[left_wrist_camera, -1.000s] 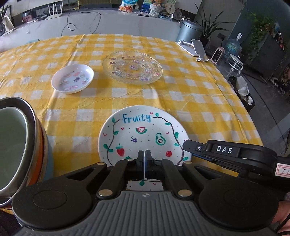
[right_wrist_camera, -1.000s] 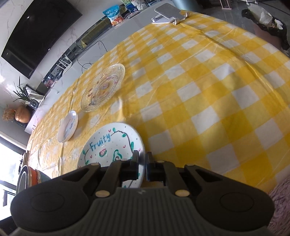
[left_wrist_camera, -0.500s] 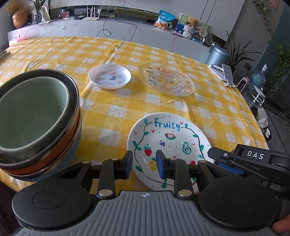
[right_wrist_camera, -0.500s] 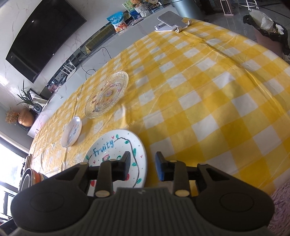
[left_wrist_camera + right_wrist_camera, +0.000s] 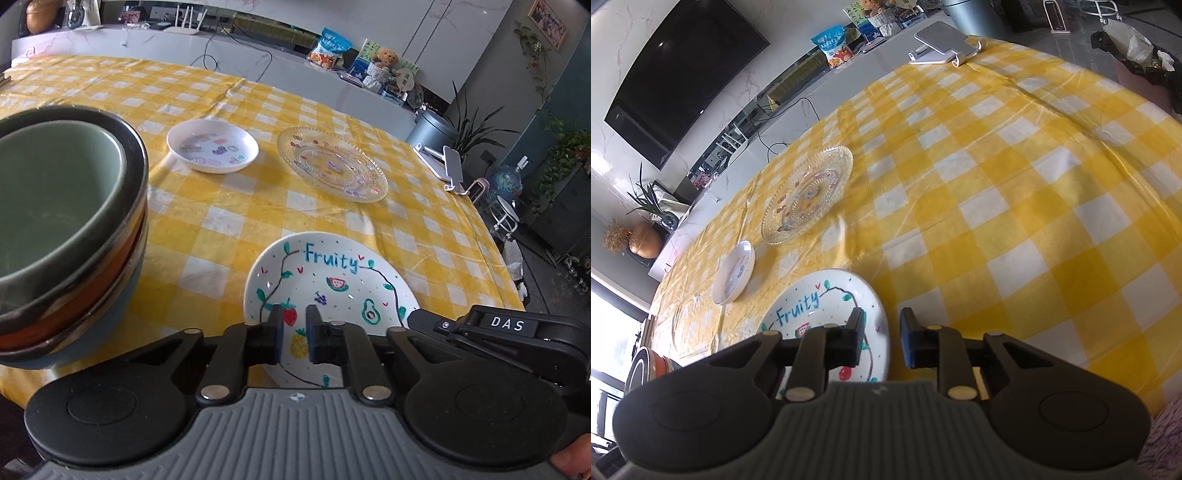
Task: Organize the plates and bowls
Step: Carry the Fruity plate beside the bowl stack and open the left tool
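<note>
Left wrist view, from the left: a nested stack of bowls (image 5: 62,236), grey-green inside dark-rimmed orange and blue-grey ones, stands at the near edge of the yellow-and-white checked tablecloth (image 5: 229,218). Beyond it lie a small white decorated saucer (image 5: 212,150) and a clear patterned glass plate (image 5: 331,163), apart from each other. Nearer, the white round plate lettered "Fruity" (image 5: 332,284) lies flat, straight ahead of the left gripper (image 5: 295,334), whose jaws stand a narrow gap apart, holding nothing, above the plate's near rim. Right of it, the right gripper (image 5: 879,338) is also empty and parted somewhat wider; in its own view the Fruity plate sits ahead and to its left, its right edge roughly between the fingers. Either tool is close, but the right one looks better lined up on the rim for a pinch.
</note>
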The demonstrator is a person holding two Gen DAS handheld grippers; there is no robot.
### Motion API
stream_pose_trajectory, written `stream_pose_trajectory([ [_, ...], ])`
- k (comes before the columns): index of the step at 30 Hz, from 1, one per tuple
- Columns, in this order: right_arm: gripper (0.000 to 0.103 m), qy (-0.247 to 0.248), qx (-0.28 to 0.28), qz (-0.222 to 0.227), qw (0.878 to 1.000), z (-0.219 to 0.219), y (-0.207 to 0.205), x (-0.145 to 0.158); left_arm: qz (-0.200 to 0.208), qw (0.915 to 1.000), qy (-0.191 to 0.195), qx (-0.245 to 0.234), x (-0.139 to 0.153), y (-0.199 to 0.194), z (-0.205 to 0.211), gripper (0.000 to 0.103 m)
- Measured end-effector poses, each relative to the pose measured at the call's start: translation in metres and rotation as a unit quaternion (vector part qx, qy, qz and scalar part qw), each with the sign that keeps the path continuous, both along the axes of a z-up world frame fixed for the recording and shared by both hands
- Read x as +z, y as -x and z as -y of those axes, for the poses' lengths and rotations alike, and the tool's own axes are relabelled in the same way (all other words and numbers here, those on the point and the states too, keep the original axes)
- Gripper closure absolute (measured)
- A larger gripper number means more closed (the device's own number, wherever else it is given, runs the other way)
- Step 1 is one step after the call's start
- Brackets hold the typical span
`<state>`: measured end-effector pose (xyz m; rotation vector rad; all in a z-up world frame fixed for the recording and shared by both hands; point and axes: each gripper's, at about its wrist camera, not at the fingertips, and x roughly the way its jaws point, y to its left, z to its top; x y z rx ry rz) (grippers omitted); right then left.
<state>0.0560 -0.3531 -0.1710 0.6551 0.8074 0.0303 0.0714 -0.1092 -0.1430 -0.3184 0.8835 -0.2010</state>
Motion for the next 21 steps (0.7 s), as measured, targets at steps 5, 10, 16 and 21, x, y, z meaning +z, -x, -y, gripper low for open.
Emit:
stream_pose_trajectory([
  [5,0.096,-0.008,-0.003,-0.001,1.000,0.002,0.002,-0.001,0.014,0.9994,0.007,-0.030,0.003,0.006,0.008,0.102],
  [10,0.099,-0.018,-0.011,-0.002,1.000,0.006,0.004,-0.002,0.042,0.9983,-0.038,0.013,0.016,0.014,0.006,0.085],
  [16,0.102,0.007,-0.011,0.007,1.000,0.003,0.006,0.003,0.023,0.9962,-0.066,0.051,0.010,0.011,0.000,0.056],
  [21,0.093,-0.002,-0.017,0.007,1.000,0.006,0.007,0.003,0.013,0.9981,-0.033,0.051,0.003,0.005,-0.006,0.056],
])
